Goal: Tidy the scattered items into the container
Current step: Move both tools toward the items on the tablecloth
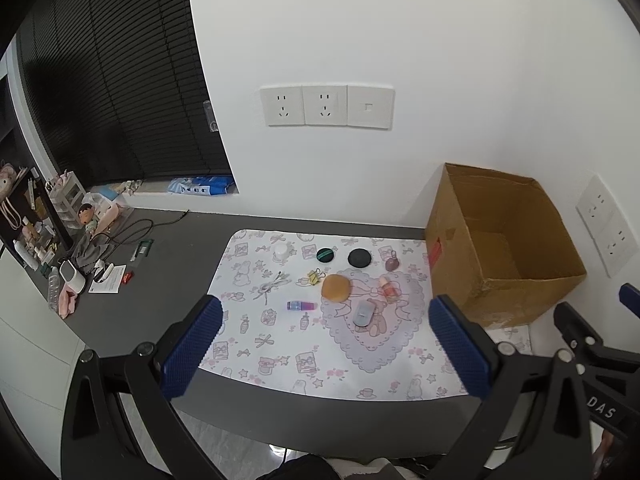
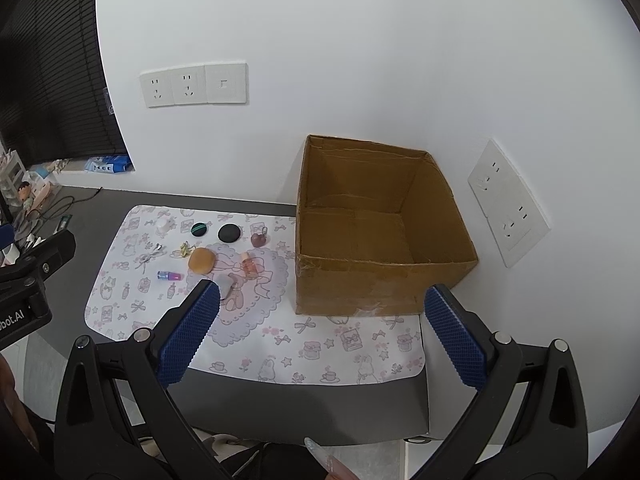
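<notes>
A: Which colours show on the mat (image 1: 256,344)?
B: White, printed with pink bows, rabbits and a lilac heart. Near its far edge lie two black discs (image 1: 359,258), one banded green; an orange puff (image 1: 336,287) sits mid-mat.
A: The box (image 2: 372,216)?
B: Plain brown cardboard

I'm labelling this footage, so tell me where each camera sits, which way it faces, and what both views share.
Left wrist: on the left gripper, open above the desk's near edge, facing the patterned mat and wall; the right gripper's frame shows at right.
Right wrist: on the right gripper, open, facing the empty cardboard box; a fingernail shows below.
Shared: mat, box, orange round item.
</notes>
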The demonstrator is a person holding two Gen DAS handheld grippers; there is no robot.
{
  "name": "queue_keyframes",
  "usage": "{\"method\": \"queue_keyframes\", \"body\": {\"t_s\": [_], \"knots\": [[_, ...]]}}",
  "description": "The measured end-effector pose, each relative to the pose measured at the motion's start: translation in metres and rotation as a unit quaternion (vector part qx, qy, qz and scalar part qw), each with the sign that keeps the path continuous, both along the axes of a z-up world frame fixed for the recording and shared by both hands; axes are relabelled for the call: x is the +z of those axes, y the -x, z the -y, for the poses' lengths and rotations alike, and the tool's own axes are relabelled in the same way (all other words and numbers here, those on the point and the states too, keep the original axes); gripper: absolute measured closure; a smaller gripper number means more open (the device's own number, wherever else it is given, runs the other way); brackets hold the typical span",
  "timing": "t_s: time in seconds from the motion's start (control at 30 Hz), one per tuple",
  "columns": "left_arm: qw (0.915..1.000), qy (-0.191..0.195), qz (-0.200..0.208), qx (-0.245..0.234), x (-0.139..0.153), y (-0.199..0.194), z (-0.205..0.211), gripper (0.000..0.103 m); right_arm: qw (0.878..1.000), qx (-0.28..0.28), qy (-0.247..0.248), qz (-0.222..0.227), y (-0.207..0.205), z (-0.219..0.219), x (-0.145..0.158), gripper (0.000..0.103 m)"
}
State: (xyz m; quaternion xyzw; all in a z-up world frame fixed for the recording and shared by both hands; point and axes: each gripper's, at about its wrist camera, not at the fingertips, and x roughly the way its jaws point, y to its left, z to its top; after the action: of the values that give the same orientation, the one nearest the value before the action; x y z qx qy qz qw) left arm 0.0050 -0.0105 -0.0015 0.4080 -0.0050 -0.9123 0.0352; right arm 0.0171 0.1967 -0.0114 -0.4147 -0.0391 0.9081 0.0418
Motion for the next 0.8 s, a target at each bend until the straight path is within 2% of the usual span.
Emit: {"method": "queue_keyframes", "body": {"t_s": [0.23,0.5,0.63,0.8], "knots": [[1.0000,-0.001,0.010,-0.001,-0.011,0.014,0.040,0.000,1.000,0.002,0.007,0.010,0.018,0.027,-0.009,0.000],[0.9981,0.012,0.038,-0.047,-0.042,0.061,0.086,0.000,1.000,-0.016,0.014,0.020,0.055,0.086,-0.028,0.000],[0.9963,-0.004,0.052,-0.067,-0.054,0.080,0.095,0.000,0.999,-0.013,0.003,0.043,0.073,0.109,-0.048,0.000],[0.9964,-0.001,0.039,-0.075,-0.054,0.093,0.098,0.000,0.998,-0.008,0.002,0.057,0.087,0.121,-0.062,0.000]]}}
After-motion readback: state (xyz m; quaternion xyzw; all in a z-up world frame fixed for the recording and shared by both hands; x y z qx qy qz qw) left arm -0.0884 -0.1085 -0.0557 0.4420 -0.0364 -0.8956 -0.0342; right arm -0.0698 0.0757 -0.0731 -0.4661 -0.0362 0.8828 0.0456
